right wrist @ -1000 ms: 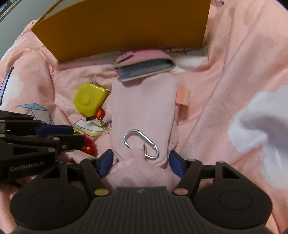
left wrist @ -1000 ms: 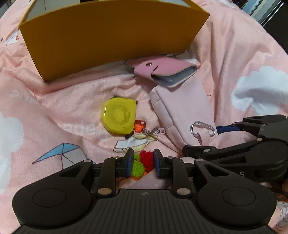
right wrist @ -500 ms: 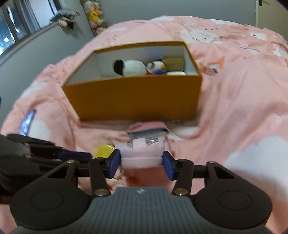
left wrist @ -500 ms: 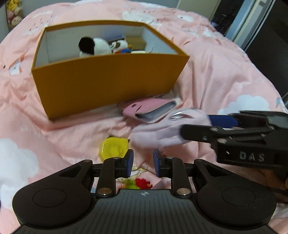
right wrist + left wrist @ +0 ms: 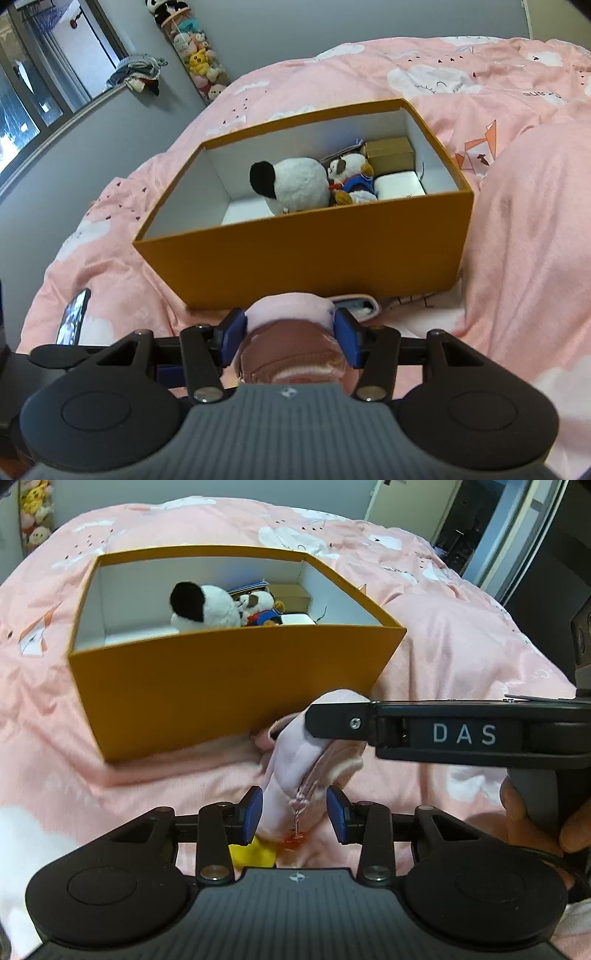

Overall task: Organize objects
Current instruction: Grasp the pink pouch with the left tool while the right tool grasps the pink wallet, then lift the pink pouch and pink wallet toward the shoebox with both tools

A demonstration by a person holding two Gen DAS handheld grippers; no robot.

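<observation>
My right gripper (image 5: 290, 338) is shut on a pale pink fabric pouch (image 5: 291, 332) and holds it above the bed, in front of the orange box (image 5: 314, 254). In the left wrist view the pouch (image 5: 299, 760) hangs from the right gripper's fingers (image 5: 340, 720), its lower end between my left gripper's fingers. My left gripper (image 5: 294, 814) is open around the pouch's zipper end and does not pinch it. The orange box (image 5: 221, 686) holds a panda plush (image 5: 203, 607), a small dog plush (image 5: 258, 609) and small boxes. A yellow tape measure (image 5: 253, 853) lies on the bed below the left gripper.
A pink card wallet (image 5: 360, 306) lies against the box front. A phone (image 5: 74, 317) lies on the pink bedding at the left. Soft toys (image 5: 199, 62) hang on the grey wall by the window. A dark doorway (image 5: 517, 535) is at the far right.
My right gripper closed on the pouch and lifted it off the bed toward the box. My left gripper rose too, left the keychain charms, and its fingers opened wider.
</observation>
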